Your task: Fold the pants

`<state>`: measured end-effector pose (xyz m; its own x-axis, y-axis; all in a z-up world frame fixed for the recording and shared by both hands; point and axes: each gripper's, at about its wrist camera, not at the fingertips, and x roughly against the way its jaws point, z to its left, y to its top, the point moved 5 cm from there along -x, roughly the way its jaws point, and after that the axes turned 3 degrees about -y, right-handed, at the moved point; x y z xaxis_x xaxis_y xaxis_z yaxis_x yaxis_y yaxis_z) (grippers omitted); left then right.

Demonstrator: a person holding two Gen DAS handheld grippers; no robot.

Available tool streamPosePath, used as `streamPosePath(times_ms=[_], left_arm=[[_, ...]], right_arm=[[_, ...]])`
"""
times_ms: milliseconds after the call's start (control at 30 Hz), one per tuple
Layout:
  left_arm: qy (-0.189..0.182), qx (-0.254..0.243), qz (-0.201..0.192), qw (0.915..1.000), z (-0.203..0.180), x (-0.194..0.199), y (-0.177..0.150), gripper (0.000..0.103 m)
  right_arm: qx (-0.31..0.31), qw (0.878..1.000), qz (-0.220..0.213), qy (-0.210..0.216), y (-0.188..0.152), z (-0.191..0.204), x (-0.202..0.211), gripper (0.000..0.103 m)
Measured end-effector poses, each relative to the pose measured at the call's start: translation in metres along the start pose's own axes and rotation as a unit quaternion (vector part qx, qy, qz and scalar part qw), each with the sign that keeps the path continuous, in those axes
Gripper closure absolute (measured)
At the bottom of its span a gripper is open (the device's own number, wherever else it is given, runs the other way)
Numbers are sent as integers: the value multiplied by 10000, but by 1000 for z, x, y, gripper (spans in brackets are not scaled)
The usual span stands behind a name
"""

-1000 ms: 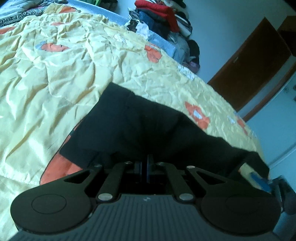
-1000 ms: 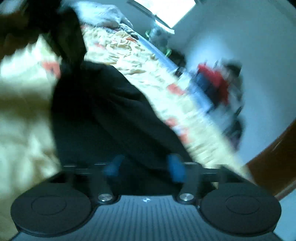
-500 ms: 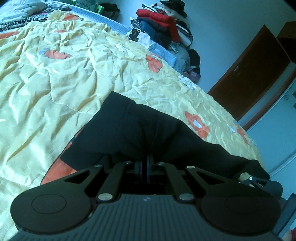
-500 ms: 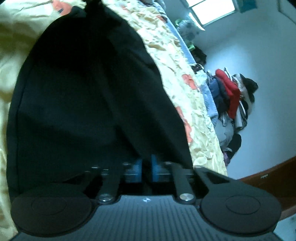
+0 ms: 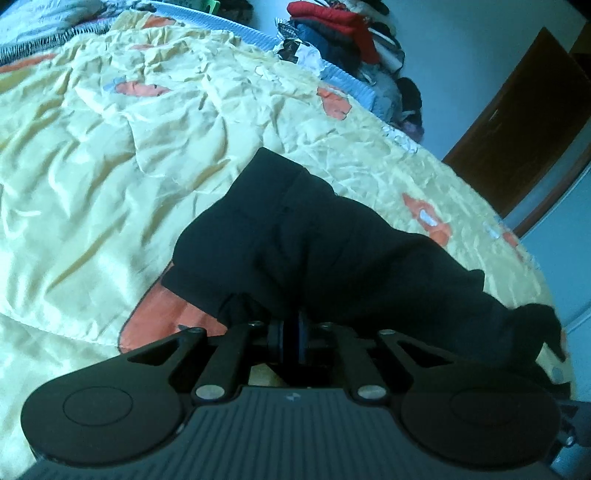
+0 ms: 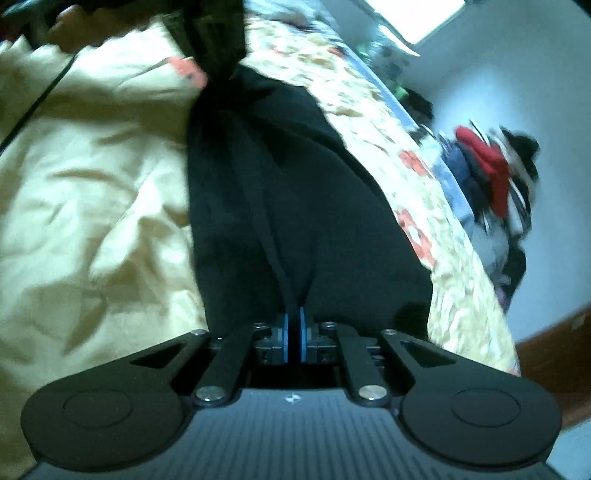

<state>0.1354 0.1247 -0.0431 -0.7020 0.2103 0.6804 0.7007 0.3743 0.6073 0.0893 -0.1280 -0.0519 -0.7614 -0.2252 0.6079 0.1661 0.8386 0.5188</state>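
Observation:
Black pants (image 5: 325,251) lie on a yellow quilt with orange patches. My left gripper (image 5: 291,334) is shut on a bunched edge of the pants, which stretch away to the right. In the right wrist view the pants (image 6: 295,206) run away from me in a long dark band. My right gripper (image 6: 293,332) is shut on their near edge, with the cloth pinched between the blue pads. The other gripper shows dark and blurred at the top of that view (image 6: 210,33), at the far end of the pants.
The yellow quilt (image 5: 92,177) covers a wide bed. A pile of clothes (image 5: 343,33) is stacked beyond the far edge of the bed. A brown door (image 5: 524,103) stands at the right. A bright window (image 6: 417,18) is at the far end.
My right gripper has shut on the pants edge; its jaws stood apart a second ago. The pants have been drawn out longer between the two grippers. The left gripper has kept its hold.

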Motion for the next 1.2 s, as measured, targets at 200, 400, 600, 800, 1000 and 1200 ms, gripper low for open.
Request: streamPosePath(times_ms=[200, 400, 600, 800, 1000, 1200], left_arm=[[725, -814, -301, 9936, -17, 31, -4, 48], [576, -1577, -424, 9849, -67, 40, -12, 40], [-140, -2483, -99, 9685, -139, 23, -44, 37], [-557, -3328, 3, 9414, -201, 8, -87, 32], [-748, -3433, 183, 9361, -226, -6, -105, 30], [-658, -3449, 170, 9362, -229, -7, -108, 29]], right_arm=[[-2065, 9781, 125, 248, -38, -35, 40, 42], [-4882, 8724, 204, -104, -145, -105, 96, 4], [-6623, 7302, 817, -1467, -278, -165, 152, 3], [-8168, 5524, -146, -1655, -390, -161, 208, 3], [-8258, 5393, -545, -1554, -411, -153, 205, 3], [-8393, 5135, -504, -1714, -431, -167, 193, 81]])
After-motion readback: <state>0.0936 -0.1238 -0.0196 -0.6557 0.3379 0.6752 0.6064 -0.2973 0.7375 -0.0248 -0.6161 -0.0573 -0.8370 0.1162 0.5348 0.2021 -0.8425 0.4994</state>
